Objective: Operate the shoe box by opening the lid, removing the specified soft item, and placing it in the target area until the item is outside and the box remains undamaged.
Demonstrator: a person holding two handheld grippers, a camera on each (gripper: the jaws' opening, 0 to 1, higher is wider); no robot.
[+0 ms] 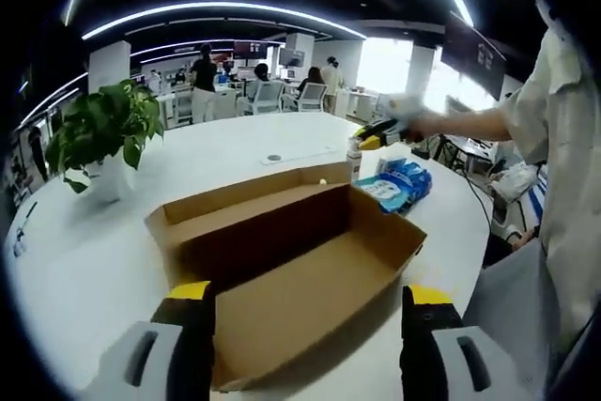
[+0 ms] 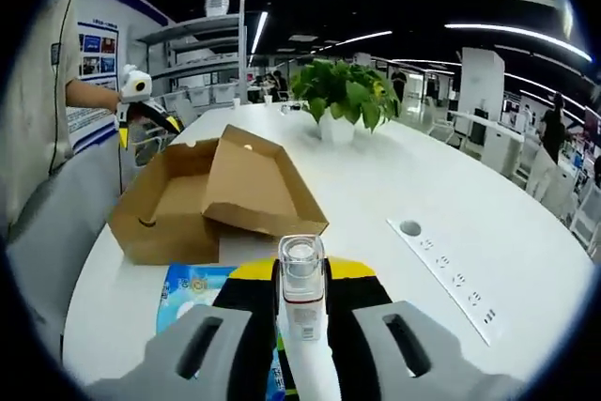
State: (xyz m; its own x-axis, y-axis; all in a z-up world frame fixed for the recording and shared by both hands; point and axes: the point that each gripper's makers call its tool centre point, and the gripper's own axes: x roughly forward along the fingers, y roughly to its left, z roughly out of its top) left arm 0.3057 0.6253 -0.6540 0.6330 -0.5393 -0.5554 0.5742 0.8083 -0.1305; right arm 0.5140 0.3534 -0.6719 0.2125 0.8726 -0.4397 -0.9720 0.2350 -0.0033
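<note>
The right gripper (image 2: 302, 326) – jaws clamped on a clear bottle (image 2: 302, 274) – sits just below the blue soft pack (image 2: 192, 293), lower left, while the shoe box (image 1: 291, 260), apparently empty, lies centre-frame before the open left gripper (image 1: 305, 326).

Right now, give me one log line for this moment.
shoe box: lid open | right claw: shut on bottle | left claw: open | blue pack: on table

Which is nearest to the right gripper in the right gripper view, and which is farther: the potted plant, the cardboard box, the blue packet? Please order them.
1. Blue packet, directly by the right gripper, at its left jaw.
2. Cardboard box, just beyond, left of centre, lid open.
3. Potted plant, far across the white table.
</note>
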